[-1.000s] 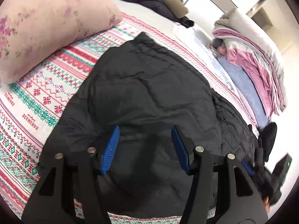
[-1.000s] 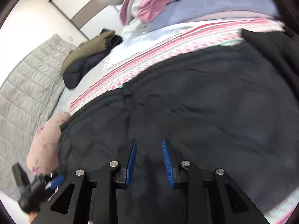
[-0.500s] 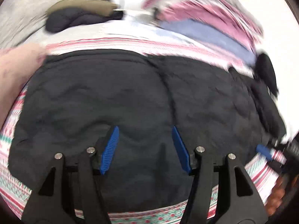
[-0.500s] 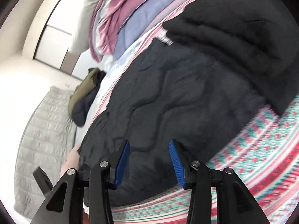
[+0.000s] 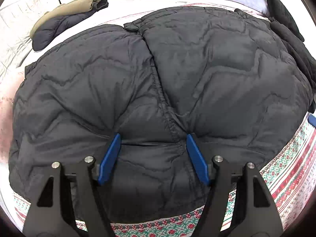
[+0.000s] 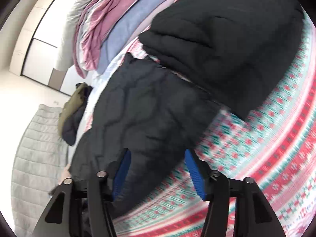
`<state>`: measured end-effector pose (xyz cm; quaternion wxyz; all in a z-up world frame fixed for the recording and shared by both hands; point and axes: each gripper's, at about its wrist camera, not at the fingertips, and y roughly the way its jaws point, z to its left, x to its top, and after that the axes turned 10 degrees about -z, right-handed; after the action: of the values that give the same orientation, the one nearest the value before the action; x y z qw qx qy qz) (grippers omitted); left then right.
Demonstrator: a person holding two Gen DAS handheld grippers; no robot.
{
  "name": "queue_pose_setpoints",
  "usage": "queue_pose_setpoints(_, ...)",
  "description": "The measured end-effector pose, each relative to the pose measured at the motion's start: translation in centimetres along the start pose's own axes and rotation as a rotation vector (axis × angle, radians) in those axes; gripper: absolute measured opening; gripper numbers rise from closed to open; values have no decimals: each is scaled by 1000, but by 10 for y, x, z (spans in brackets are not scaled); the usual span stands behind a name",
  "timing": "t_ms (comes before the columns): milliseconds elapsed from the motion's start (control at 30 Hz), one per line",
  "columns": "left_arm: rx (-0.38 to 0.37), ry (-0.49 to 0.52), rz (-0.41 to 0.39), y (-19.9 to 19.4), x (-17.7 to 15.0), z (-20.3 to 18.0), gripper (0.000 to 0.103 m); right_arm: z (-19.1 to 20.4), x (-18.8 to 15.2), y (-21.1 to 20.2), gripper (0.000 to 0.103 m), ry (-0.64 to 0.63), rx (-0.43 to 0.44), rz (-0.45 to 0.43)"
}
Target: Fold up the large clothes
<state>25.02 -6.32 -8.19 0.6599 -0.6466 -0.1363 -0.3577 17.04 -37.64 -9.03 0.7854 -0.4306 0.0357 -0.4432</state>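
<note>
A dark quilted jacket (image 5: 158,83) lies folded on the patterned bedspread (image 5: 286,169). Beyond it sit an olive coat (image 5: 65,17) and piled bedding (image 6: 110,25); a black coat (image 6: 227,45) touches its edge. Left tongs (image 5: 154,152) and right tongs (image 6: 158,169) have just been opening, both wide, gripping nothing.

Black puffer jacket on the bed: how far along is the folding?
Done: the jacket lies folded into a compact bundle on the patterned blanket. In hand: nothing; the left gripper and the right gripper have just been opening and grip nothing. Left: perhaps one more fold, and the second black garment beside it looks untouched.
</note>
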Motion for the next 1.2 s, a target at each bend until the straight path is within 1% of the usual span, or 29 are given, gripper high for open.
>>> queue_pose_setpoints(100,20,13,-5,0,1,-3,70,-19,-6,-3,72,33,-35,-7)
queue_pose_setpoints(167,21,12,-6,1,0,-5,70,-32,-6,2,72,79,-55,-2)
queue_pose_setpoints(233,16,8,-7,0,-1,-5,71,-34,-5,7,72,99,-26,2)
queue_pose_setpoints(267,13,4,-9,0,-1,-5,71,-30,-5,12,74,88,9,10)
queue_pose_setpoints(367,6,-4,-13,-1,-3,-4,73,-19,-6,25,76,42,49,47)
queue_pose_setpoints(467,-3,-10,-14,0,-1,0,74,-14,-7,32,78,44,56,33)
queue_pose_setpoints(600,-17,-18,-14,1,-1,1,74,-8,-1,45,78,83,67,1)
queue_pose_setpoints(767,-47,-37,-16,1,0,7,75,16,-4,59,79,-2,77,-12)
queue_pose_setpoints(833,-59,-49,-22,1,0,9,76,23,-5,58,76,-27,66,-41)
queue_pose_setpoints(900,-68,-56,-28,1,0,9,76,25,-6,55,61,-32,66,-61)
queue_pose_setpoints(1000,-81,-62,-35,1,0,10,76,27,-4,49,49,-21,84,-85)
queue_pose_setpoints(1033,-81,-62,-36,1,0,9,76,26,-5,46,46,-14,93,-89)
queue_pose_setpoints(1100,-80,-60,-38,1,0,9,76,27,-4,40,33,-10,117,-100)
queue_pose_setpoints(1133,-80,-60,-39,1,0,9,76,28,-3,37,29,-12,131,-110)
queue_pose_setpoints(1200,-85,-63,-42,0,0,8,76,32,-2,32,20,-21,157,-120)
